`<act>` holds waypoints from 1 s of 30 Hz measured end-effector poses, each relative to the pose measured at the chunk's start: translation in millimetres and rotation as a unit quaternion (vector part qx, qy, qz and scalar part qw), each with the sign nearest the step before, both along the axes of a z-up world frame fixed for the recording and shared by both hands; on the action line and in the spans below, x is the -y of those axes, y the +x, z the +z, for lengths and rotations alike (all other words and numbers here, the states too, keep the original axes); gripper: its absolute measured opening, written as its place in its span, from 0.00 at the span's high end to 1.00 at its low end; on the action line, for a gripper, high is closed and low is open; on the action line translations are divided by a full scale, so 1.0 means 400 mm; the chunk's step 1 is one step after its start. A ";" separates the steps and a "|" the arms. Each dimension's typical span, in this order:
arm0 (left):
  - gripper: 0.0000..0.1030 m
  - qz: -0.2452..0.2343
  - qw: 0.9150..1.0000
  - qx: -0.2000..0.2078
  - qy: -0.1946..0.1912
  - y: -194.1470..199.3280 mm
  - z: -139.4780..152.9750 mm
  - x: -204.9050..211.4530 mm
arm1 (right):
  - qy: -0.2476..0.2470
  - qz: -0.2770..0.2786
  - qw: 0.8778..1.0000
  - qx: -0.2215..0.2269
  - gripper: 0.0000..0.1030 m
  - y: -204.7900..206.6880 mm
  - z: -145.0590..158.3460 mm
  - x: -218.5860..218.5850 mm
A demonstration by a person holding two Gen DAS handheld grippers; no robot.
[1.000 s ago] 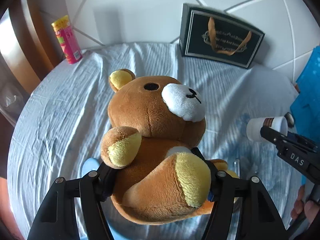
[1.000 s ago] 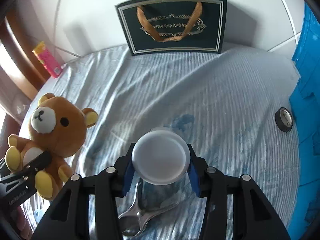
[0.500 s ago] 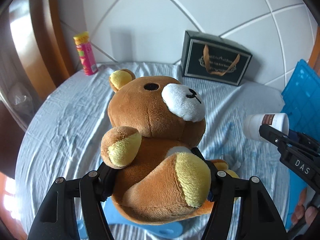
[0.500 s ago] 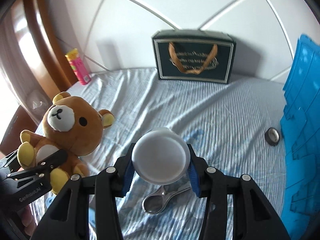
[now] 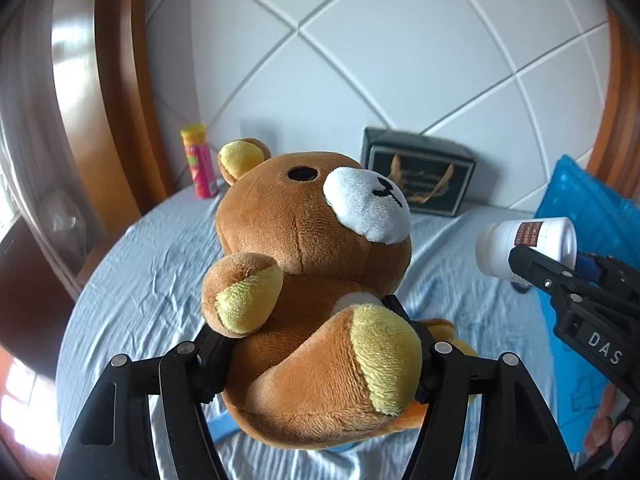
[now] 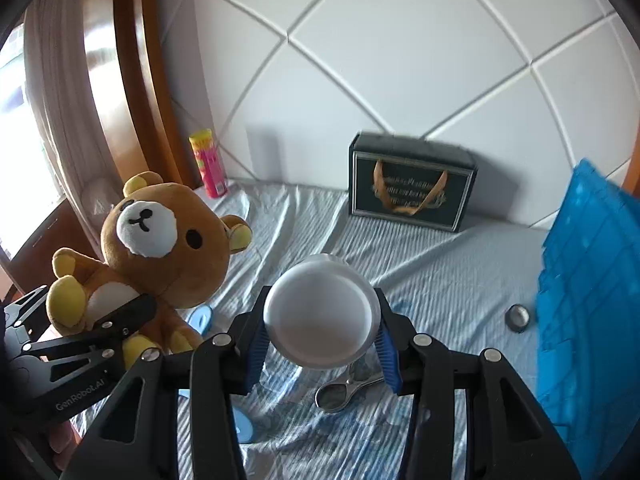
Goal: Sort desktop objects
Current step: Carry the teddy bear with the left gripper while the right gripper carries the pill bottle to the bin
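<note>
A brown teddy bear (image 5: 316, 280) with a white muzzle and yellow paws fills the left wrist view, held above the striped cloth by my left gripper (image 5: 316, 356), which is shut on its body. In the right wrist view the same teddy bear (image 6: 160, 248) hangs at the left in the left gripper (image 6: 120, 320). My right gripper (image 6: 322, 338) is shut on a white paper cup (image 6: 322, 316), whose round base faces the camera. Seen from the left wrist, that paper cup (image 5: 528, 244) lies sideways in the right gripper (image 5: 560, 268), with a brown label.
On the light striped tablecloth (image 6: 440, 272) lie a metal spoon-like tool (image 6: 344, 390), a small dark tape roll (image 6: 517, 317) and blue flat pieces (image 6: 200, 318). A dark gift bag (image 6: 412, 188) and a pink tube (image 6: 208, 164) stand by the white wall. A blue crate (image 6: 592, 280) is at right.
Both grippers have risen and pulled back from the table with the bear and the cup; the bag and the tube look smaller and more wall shows.
</note>
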State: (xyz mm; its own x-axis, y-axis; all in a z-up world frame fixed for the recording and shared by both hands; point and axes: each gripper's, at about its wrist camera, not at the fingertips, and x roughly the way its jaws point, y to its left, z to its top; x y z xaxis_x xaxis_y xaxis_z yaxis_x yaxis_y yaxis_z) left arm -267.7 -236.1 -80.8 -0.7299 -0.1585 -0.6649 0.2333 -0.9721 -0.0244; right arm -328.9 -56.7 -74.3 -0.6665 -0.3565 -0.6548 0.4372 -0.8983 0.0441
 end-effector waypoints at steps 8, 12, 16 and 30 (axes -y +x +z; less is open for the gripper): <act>0.35 -0.055 0.998 -0.044 0.001 0.061 0.097 -0.102 | 0.002 -0.038 0.998 -0.052 0.56 0.150 0.129 -0.061; 0.35 -0.096 0.993 -0.068 0.008 0.083 0.154 -0.206 | 0.002 -0.071 0.995 -0.075 0.56 0.212 0.196 -0.145; 0.35 -0.143 0.985 -0.096 0.006 0.087 0.224 -0.353 | -0.008 -0.111 0.989 -0.100 0.56 0.273 0.271 -0.273; 0.35 -0.322 0.939 -0.115 0.039 0.105 0.331 -1.077 | 0.014 -0.291 0.950 -0.109 0.56 0.403 0.290 -1.009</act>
State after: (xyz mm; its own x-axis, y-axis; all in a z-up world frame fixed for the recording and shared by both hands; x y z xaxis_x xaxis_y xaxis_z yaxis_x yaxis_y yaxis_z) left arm -225.5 194.8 51.7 -0.7836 0.4078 -0.4686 -0.4227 -0.9028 -0.0788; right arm -167.6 346.9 41.7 -0.8665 0.1303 -0.4819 -0.1387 -0.9902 -0.0182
